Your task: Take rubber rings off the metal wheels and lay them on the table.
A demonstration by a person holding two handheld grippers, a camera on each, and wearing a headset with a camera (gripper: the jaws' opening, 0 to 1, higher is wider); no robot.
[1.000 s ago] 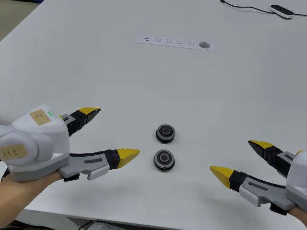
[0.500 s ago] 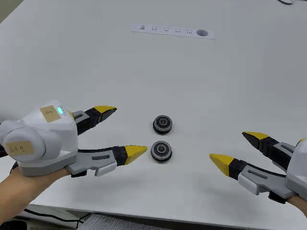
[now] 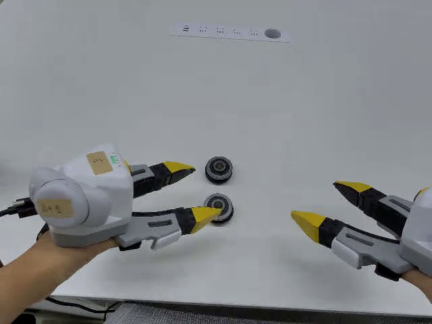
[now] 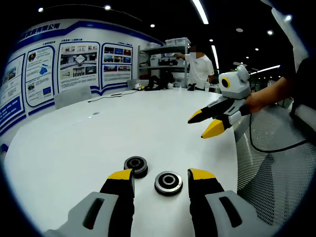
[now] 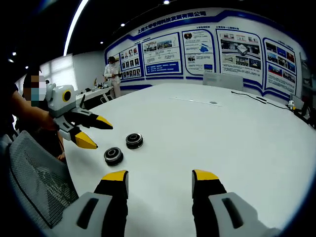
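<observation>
We see two small round wheels lying flat on the smooth white worktop [image 3: 324,101], bores facing up, each a shiny metal hub in a black rim. The near wheel [image 3: 219,207] sits just beside the far wheel [image 3: 219,169]. Our left tool [image 3: 202,191], jaws apart, has one yellow tip just beside the near wheel. Our right tool [image 3: 316,200], jaws likewise apart, hangs well away. A flat socket strip [image 3: 229,32] lies beyond.
</observation>
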